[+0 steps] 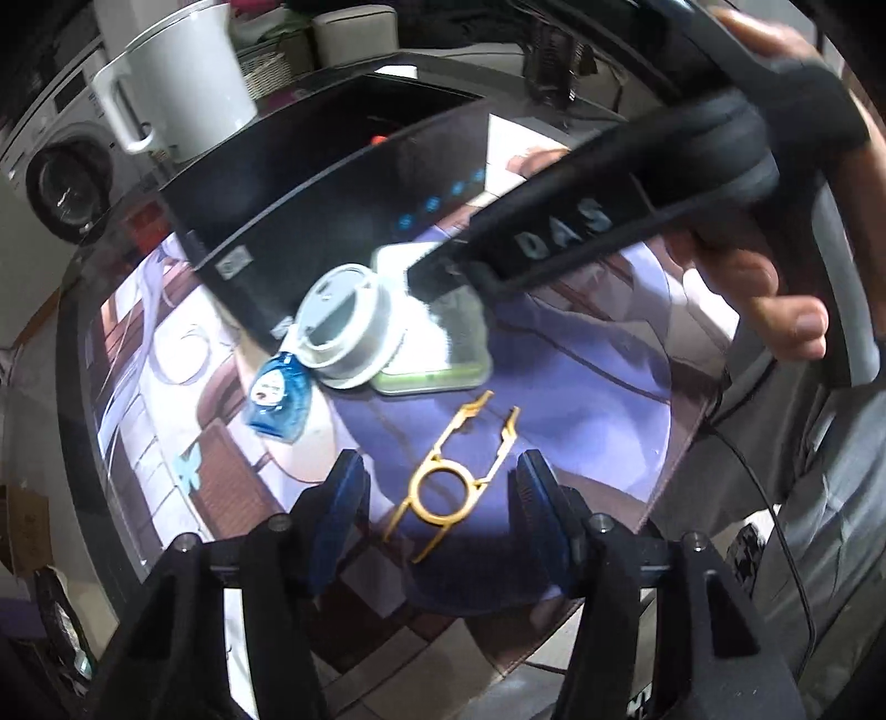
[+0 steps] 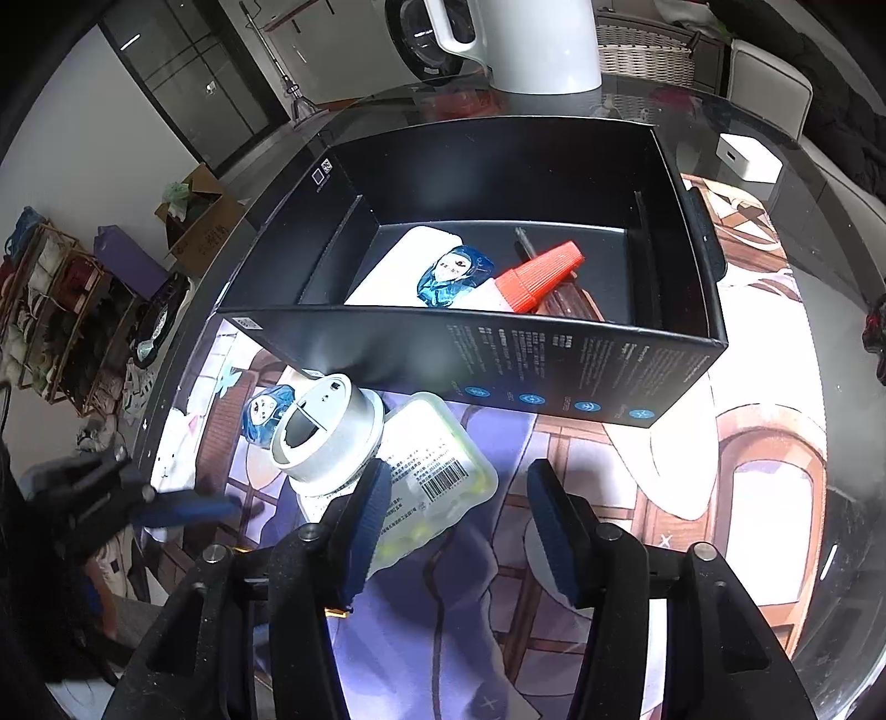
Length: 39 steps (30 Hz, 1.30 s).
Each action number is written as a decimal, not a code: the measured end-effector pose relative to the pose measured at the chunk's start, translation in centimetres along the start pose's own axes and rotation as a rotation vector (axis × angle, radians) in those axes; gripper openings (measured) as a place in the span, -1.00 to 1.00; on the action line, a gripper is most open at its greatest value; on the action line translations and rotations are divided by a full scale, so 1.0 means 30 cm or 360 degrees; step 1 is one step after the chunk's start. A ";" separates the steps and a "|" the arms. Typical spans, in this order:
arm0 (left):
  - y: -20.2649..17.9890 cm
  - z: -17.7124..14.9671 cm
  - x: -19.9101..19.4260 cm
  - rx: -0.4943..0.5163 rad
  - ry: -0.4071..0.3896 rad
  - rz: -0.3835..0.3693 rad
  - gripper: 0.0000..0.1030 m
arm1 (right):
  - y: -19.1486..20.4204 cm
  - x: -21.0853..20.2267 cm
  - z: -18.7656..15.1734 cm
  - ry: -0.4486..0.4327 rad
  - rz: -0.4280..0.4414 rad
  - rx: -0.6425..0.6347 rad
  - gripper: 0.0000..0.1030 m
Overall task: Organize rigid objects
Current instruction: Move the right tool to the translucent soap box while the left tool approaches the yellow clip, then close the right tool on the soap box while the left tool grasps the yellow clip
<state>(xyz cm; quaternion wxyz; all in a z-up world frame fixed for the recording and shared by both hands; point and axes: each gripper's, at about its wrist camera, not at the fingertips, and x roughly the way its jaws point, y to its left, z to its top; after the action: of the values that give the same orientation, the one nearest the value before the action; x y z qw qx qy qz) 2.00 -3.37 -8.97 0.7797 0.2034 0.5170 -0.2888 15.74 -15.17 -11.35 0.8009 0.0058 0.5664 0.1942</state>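
In the left wrist view a gold wire tool (image 1: 443, 487) lies flat on the printed mat, between the fingers of my open left gripper (image 1: 440, 498); the pads do not touch it. Beyond it sit a translucent plastic case (image 1: 443, 360), a silver-white round cap (image 1: 346, 327) and a blue sachet (image 1: 277, 399). My right gripper (image 2: 459, 498) hovers open over the case (image 2: 437, 459), its left finger above the case's edge. The black box (image 2: 498, 343) holds a white pack, a blue sachet (image 2: 451, 274) and an orange-capped bottle (image 2: 540, 274).
A white jug (image 2: 542, 44) stands behind the box on the round glass table. A small white box (image 2: 747, 158) sits at the far right. A hand (image 1: 775, 310) holds the right gripper's body. Shelves and cartons stand on the floor at the left.
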 end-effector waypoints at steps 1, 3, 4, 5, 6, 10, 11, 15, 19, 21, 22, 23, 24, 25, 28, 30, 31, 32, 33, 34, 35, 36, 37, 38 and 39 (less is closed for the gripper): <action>-0.014 0.001 0.004 0.0024 0.0008 0.0012 0.12 | 0.001 0.003 0.000 0.0003 0.0009 0.0012 0.17; -0.032 0.005 0.011 0.0028 0.0025 0.0051 -0.33 | 0.010 0.009 0.000 0.0009 0.0026 0.0026 0.20; -0.031 0.006 0.016 0.0009 0.0049 0.0052 -0.39 | 0.018 0.012 0.002 0.0011 0.0025 0.0023 0.20; -0.029 0.010 0.014 -0.0005 0.0042 0.0056 -0.42 | 0.026 0.014 0.004 0.0011 0.0021 0.0018 0.21; -0.027 0.008 0.008 -0.0008 0.0044 0.0050 -0.47 | 0.034 0.018 0.006 0.0011 0.0018 0.0014 0.24; -0.003 -0.028 -0.010 -0.0055 0.0059 0.0046 -0.54 | 0.068 0.037 0.015 0.0018 0.0004 0.0024 0.51; 0.009 -0.039 -0.016 -0.0081 0.0061 0.0046 -0.54 | 0.079 0.045 0.017 0.0020 -0.0008 0.0021 0.54; 0.052 -0.070 -0.026 -0.0145 0.0059 0.0056 -0.54 | 0.131 0.067 0.014 0.0014 -0.0103 -0.0052 0.67; 0.084 -0.061 -0.007 -0.0158 0.0060 0.0062 -0.51 | 0.162 0.082 -0.002 0.0023 -0.0163 -0.0161 0.67; 0.078 -0.048 -0.001 -0.0150 0.0063 0.0089 -0.49 | 0.153 0.077 -0.013 0.0033 -0.0166 -0.0191 0.61; 0.073 -0.044 0.007 -0.0143 0.0074 0.0087 -0.49 | 0.150 0.074 -0.020 0.0035 -0.0172 -0.0203 0.60; 0.072 -0.042 0.010 -0.0141 0.0078 0.0086 -0.49 | 0.140 0.071 -0.027 0.0044 -0.0176 -0.0221 0.60; 0.069 -0.036 0.012 -0.0140 0.0073 0.0087 -0.49 | 0.131 0.067 -0.034 0.0053 -0.0180 -0.0240 0.60; 0.067 -0.031 0.015 -0.0141 0.0077 0.0084 -0.49 | 0.122 0.063 -0.042 0.0062 -0.0189 -0.0263 0.60; 0.052 -0.008 0.022 -0.0130 0.0076 0.0088 -0.49 | 0.063 0.047 -0.058 0.0069 -0.0217 -0.0232 0.61; 0.040 0.011 0.029 -0.0121 0.0077 0.0093 -0.49 | 0.020 0.034 -0.069 0.0082 -0.0198 -0.0201 0.62; 0.034 0.023 0.034 -0.0122 0.0078 0.0094 -0.49 | 0.000 0.027 -0.073 0.0086 -0.0184 -0.0177 0.62; 0.026 0.027 0.035 -0.0125 0.0078 0.0093 -0.49 | -0.022 0.018 -0.077 0.0088 -0.0160 -0.0138 0.62; 0.021 0.037 0.038 -0.0128 0.0077 0.0094 -0.49 | -0.043 0.009 -0.081 0.0086 -0.0139 -0.0108 0.63; 0.016 0.047 0.042 -0.0128 0.0078 0.0094 -0.49 | -0.058 0.004 -0.084 0.0087 -0.0134 -0.0090 0.63; 0.016 0.054 0.048 -0.0127 0.0077 0.0098 -0.48 | -0.066 0.002 -0.083 0.0091 -0.0136 -0.0090 0.55; 0.015 0.061 0.050 -0.0128 0.0076 0.0103 -0.48 | -0.079 -0.007 -0.085 0.0087 -0.0149 -0.0107 0.38; 0.015 0.067 0.052 -0.0132 0.0077 0.0107 -0.48 | -0.078 -0.011 -0.084 0.0081 -0.0156 -0.0122 0.28; 0.020 0.061 0.049 -0.0138 0.0078 0.0113 -0.48 | -0.078 -0.017 -0.080 0.0077 -0.0110 -0.0130 0.05; 0.021 0.062 0.050 -0.0143 0.0080 0.0114 -0.48 | -0.086 -0.028 -0.089 0.0090 -0.0100 -0.0131 0.05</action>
<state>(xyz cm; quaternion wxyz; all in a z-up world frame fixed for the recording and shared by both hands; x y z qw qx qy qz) 4.15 -4.41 -9.63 0.7847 0.1938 0.5413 -0.2319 13.86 -18.38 -12.15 0.7899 -0.0505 0.5801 0.1921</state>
